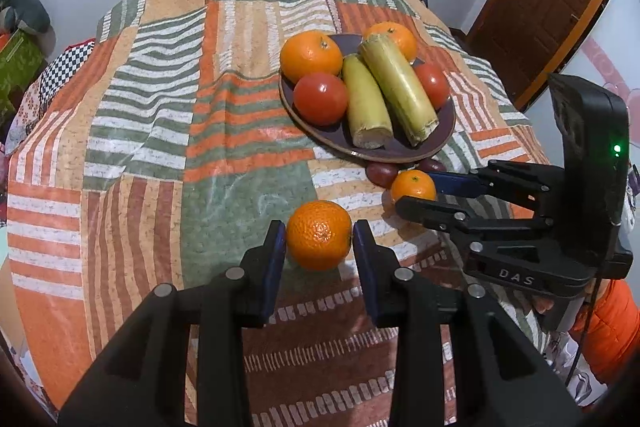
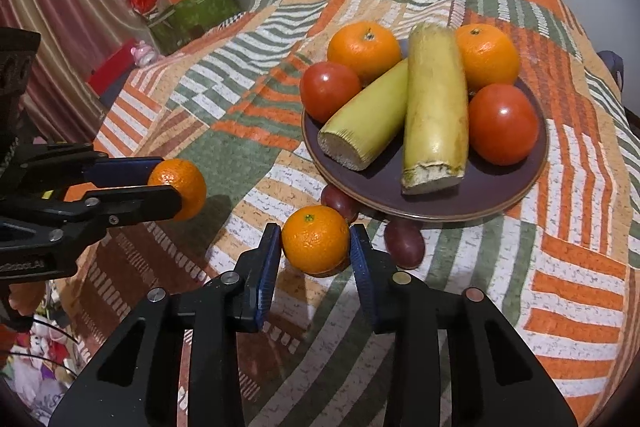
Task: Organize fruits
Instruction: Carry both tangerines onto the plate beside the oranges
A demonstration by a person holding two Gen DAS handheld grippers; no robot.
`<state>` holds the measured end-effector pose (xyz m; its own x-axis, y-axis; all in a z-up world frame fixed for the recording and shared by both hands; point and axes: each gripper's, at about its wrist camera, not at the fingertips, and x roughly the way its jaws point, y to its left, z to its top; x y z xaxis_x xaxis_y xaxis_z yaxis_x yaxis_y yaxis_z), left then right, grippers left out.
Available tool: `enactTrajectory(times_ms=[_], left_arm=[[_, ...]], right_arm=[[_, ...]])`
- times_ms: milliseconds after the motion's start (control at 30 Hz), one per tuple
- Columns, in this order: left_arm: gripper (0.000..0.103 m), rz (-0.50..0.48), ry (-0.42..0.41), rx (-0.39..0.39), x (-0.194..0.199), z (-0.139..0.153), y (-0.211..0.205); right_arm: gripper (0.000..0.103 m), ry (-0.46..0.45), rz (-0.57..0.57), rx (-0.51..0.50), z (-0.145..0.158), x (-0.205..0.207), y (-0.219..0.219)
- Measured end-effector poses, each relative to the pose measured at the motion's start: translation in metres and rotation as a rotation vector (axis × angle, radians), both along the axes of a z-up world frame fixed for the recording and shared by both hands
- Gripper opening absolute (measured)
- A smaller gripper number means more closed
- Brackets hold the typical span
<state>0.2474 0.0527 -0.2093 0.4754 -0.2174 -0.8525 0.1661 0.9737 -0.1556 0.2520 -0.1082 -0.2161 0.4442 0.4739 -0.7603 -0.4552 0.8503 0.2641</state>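
In my left wrist view, the patchwork cloth (image 1: 160, 115) of orange, green and white stripes covers the surface, and at lower centre my left tool (image 1: 319, 241) has its blue pads closed against both sides of a mandarin (image 1: 319, 234), which looks to sit just off the cloth. Up and to the right of that stands the dark plate (image 1: 438, 143), loaded with two oranges, two tomatoes and two pale green stalks lying side by side. Below the plate's near rim, at right of centre, my right tool (image 1: 414, 191) comes in from the right edge with its pads on a smaller mandarin (image 1: 413, 185); a dark red fruit (image 1: 382, 174) lies just beside it against the plate rim. At the far right edge I see an orange sleeve (image 1: 612, 331) behind that tool. In my right wrist view, the left tool (image 2: 170, 183) enters from the left edge at mid height, clamped on its mandarin (image 2: 188, 187). At lower centre the right tool (image 2: 315, 241) is drawn in narrow with both pads touching the smaller mandarin (image 2: 315, 239). Just right of it two dark red fruits (image 2: 404, 241) rest on the cloth (image 2: 560, 267), one tucked under the plate rim. The plate (image 2: 500, 195) fills the upper right, carrying the same fruit.
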Motion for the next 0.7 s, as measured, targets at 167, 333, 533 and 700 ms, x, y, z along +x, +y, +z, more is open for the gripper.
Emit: enactTrajectory(times_ms=[167,333,533,700], left_arm=[[0.034,-0.006,-0.028,-0.003,0.007,0.01,-0.005],[0.034,-0.009,-0.07,-0.011,0.016,0.021,-0.011],[0.034,-0.02,-0.111,-0.013,0.03,0.033,-0.02],[0.034,-0.025,-0.12,-0.026,0.042,0.033,-0.026]], right_arm=[[0.032,-0.034,-0.025,0.012,0.011,-0.003,-0.011],[0.032,-0.087,-0.06,0.005,0.027,-0.002,-0.025],[0.032,-0.136,-0.108,0.006,0.043,0.008,-0.04],[0.032,-0.171,-0.147,0.01,0.054,0.016,-0.052]])
